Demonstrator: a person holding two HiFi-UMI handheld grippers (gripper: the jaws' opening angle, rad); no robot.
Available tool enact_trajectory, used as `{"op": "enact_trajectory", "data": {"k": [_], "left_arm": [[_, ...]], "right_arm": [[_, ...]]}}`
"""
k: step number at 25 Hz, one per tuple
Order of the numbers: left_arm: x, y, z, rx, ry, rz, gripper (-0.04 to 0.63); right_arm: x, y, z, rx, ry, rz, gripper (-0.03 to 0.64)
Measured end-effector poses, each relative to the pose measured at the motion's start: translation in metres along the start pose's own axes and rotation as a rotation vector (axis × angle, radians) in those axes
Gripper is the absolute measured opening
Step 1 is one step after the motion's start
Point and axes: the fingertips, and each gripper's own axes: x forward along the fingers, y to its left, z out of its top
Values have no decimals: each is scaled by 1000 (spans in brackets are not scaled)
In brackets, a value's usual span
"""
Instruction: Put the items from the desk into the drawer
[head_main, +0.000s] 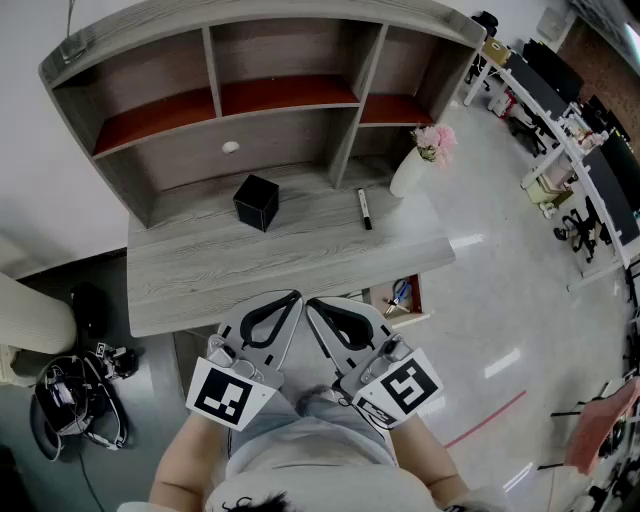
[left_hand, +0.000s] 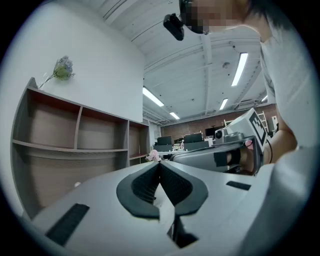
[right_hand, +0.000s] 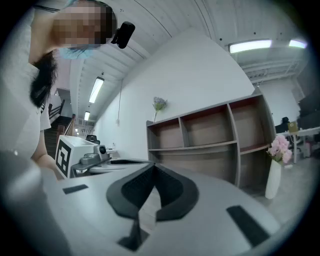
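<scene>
A black cube (head_main: 256, 202) stands on the grey desk (head_main: 200, 270), left of centre. A black marker pen (head_main: 365, 208) lies to its right. Both grippers hover at the desk's near edge, well short of either item. My left gripper (head_main: 296, 296) (left_hand: 160, 165) is shut with nothing between its jaws. My right gripper (head_main: 311, 303) (right_hand: 152, 168) is shut and empty too, its tip almost touching the left one. An open drawer (head_main: 402, 298) under the desk's right end holds small items, one of them blue. A panel in the hutch carries a round knob (head_main: 231, 147).
A white vase with pink flowers (head_main: 415, 165) (right_hand: 274, 177) stands at the desk's right end, by the hutch (head_main: 280, 90) of open shelves. A dried flower sprig (right_hand: 159, 104) sits on top. Headphones and cables (head_main: 75, 395) lie on the floor at left. Office desks (head_main: 560, 110) stand far right.
</scene>
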Motion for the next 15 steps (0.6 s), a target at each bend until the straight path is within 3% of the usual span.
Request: {"op": "enact_trajectory", "data": {"k": [15], "left_arm": [[-4,32,-2,-6,13,7,8]], "right_arm": [[32,-4,0,39,-11,-19,8]]}}
